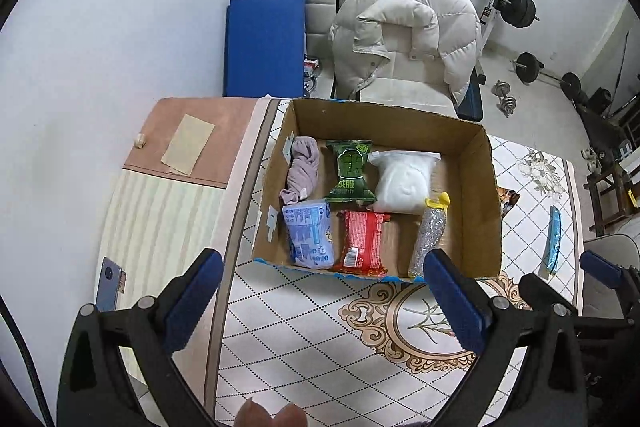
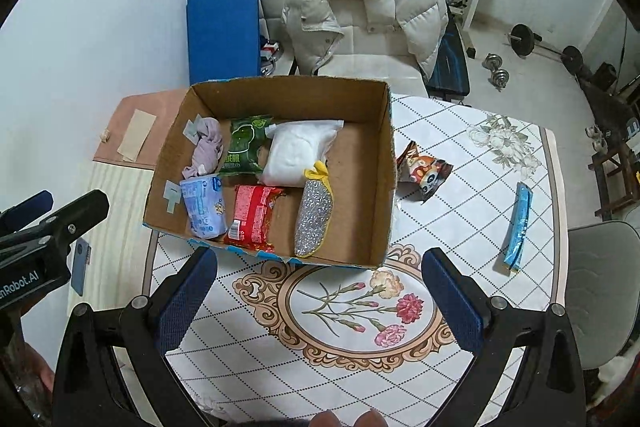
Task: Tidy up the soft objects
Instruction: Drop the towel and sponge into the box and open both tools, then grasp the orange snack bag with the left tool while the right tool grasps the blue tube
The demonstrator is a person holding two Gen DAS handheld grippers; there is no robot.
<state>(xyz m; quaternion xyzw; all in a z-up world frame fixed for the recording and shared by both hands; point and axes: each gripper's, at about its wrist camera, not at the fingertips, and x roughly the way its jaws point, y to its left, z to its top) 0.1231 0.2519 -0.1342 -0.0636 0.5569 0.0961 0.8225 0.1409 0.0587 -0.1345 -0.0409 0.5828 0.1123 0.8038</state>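
Observation:
An open cardboard box (image 2: 382, 167) (image 1: 476, 195) stands on the patterned table. Inside lie a lilac cloth (image 2: 208, 145), a green packet (image 2: 246, 143), a white pouch (image 2: 298, 151), a light blue pack (image 2: 202, 207), a red packet (image 2: 252, 217) and a silver glitter scrubber (image 2: 314, 219). Outside, right of the box, lie a brown snack bag (image 2: 424, 171) and a blue sachet (image 2: 518, 229). My left gripper (image 1: 322, 271) is open and empty in front of the box. My right gripper (image 2: 320, 267) is open and empty, also in front of the box.
A phone (image 1: 107, 283) lies on the striped side surface to the left. A tan paper (image 1: 188, 143) lies on the pink board. Behind the table stand a chair with a white puffer jacket (image 2: 360, 11), a blue mat (image 2: 224, 31) and a barbell rack.

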